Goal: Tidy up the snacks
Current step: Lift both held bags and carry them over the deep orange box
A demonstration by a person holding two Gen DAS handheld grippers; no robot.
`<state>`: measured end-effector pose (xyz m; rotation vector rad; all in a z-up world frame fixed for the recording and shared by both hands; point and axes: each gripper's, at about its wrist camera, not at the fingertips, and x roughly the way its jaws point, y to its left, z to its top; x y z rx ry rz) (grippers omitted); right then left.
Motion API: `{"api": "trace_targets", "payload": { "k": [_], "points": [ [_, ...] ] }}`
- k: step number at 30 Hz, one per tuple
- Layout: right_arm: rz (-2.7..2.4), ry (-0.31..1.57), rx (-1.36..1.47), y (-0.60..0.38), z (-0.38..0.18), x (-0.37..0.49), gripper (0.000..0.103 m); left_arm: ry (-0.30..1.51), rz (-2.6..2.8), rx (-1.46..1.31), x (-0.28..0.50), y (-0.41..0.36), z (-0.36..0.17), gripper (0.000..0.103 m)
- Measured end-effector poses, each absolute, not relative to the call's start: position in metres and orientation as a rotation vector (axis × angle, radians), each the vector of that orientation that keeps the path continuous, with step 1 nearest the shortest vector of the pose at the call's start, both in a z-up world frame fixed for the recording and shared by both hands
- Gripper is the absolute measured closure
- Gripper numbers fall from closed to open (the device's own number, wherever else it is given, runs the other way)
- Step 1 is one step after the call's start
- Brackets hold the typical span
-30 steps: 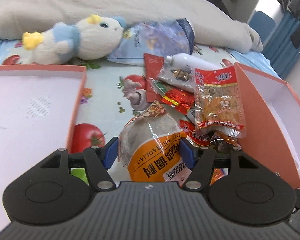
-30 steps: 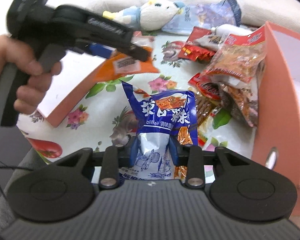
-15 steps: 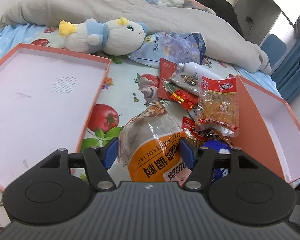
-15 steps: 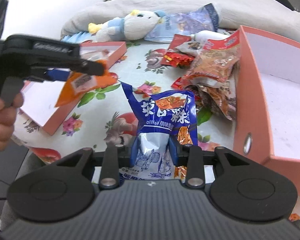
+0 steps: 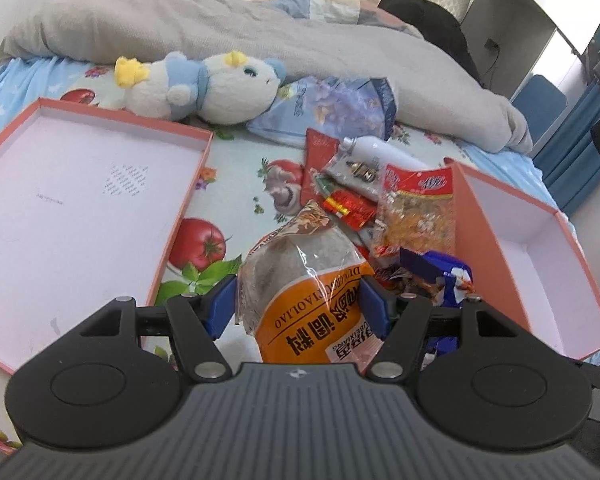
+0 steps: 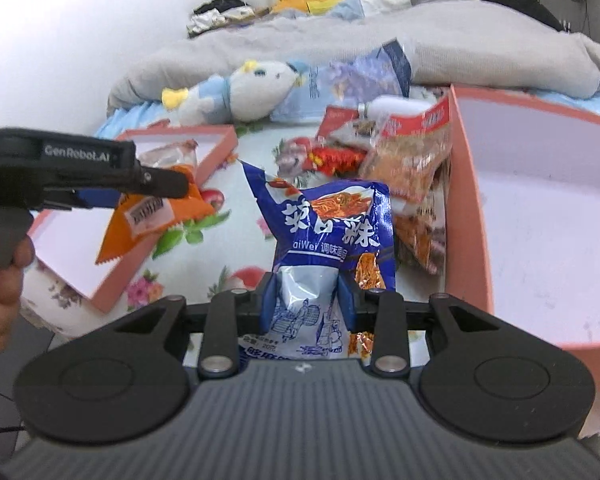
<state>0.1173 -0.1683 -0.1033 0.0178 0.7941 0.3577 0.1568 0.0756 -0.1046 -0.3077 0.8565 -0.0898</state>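
1. My left gripper (image 5: 298, 300) pinches the orange-labelled packet (image 5: 300, 280) by its sides above the bedsheet, beside the shallow pink lid (image 5: 180, 200); slick film could slide out.
2. My right gripper (image 6: 306, 300) pinches the blue noodle-snack bag (image 6: 332, 232) by its tail; it may swing into the pink box wall (image 6: 466, 220).

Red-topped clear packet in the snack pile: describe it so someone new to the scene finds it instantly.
Find the deep salmon box on the right of the bed. Snacks are heaped against its left wall, and the red-topped clear packet leans upright on that wall. It alone shows yellow-orange pieces through clear film; its neighbours are opaque red sachets and a white bottle.
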Motion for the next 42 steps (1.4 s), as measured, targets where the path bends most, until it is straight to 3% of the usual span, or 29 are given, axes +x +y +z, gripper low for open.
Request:
{"api": "trace_targets", "payload": {
  "k": [20,42],
  "points": [
    [0.34,0.612,0.009,-0.193,-0.026,0.134,0.067,0.74,-0.179,-0.327,0.169,0.047,-0.027,0.033],
    [0.156,0.462,0.011,-0.274,0.028,0.146,0.067,0.66,-0.382,-0.287,0.196,-0.053,0.029,0.033]
  ]
}}
